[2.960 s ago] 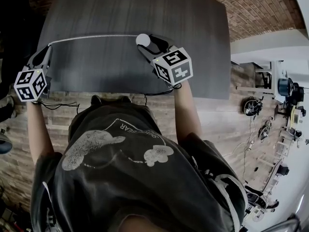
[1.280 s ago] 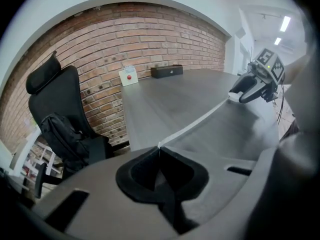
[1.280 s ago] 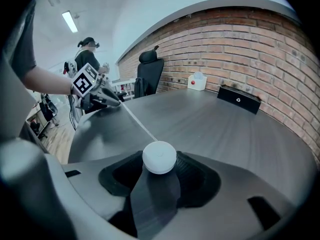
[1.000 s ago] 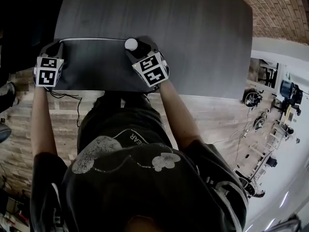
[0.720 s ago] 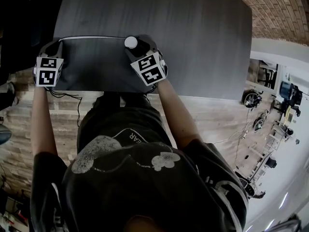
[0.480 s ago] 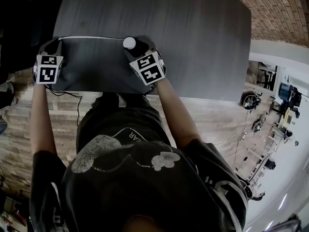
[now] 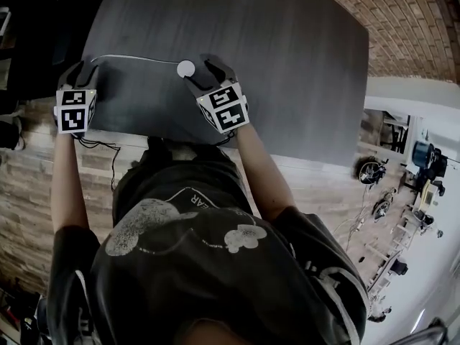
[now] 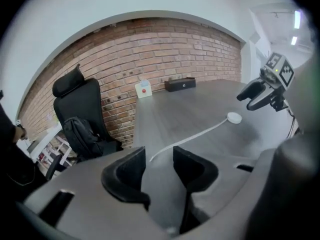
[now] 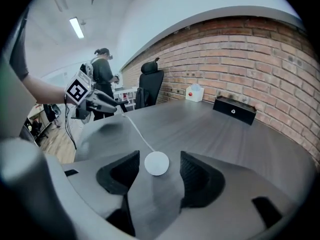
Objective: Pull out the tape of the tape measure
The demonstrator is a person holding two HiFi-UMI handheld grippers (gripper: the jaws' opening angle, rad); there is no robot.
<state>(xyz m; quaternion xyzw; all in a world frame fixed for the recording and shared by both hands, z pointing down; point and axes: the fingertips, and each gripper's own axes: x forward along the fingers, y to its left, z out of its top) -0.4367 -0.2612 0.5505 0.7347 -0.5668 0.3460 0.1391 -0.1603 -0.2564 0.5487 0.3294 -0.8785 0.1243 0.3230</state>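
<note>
The tape measure's round white case (image 7: pixel 185 68) lies on the dark table (image 7: pixel 280 56), and its pale tape (image 7: pixel 136 57) runs left across the top. My right gripper (image 7: pixel 199 71) is opening. The case (image 9: pixel 157 163) sits between its jaws, clear of both pads. My left gripper (image 7: pixel 87 70) is opening too, with nothing between its jaws. The tape's free end (image 8: pixel 150 158) lies flat just beyond its fingertips (image 8: pixel 136 156). From there the tape (image 8: pixel 200 133) leads to the case (image 8: pixel 233 117), where the right gripper (image 8: pixel 254 94) stands. In the right gripper view the left gripper (image 9: pixel 102 102) shows at the tape's far end.
At the table's far side by the brick wall sit a black box (image 9: pixel 235 109) and a small white object with a red top (image 8: pixel 143 89). A black office chair (image 8: pixel 80 109) stands past the table's end. A person (image 9: pixel 103 66) stands in the background. The table's near edge (image 7: pixel 144 136) is close behind both grippers.
Both grippers have let go: the left jaws opened off the tape's end and the right jaws off the case. The case now lies free on the table, the tape slightly slack.
</note>
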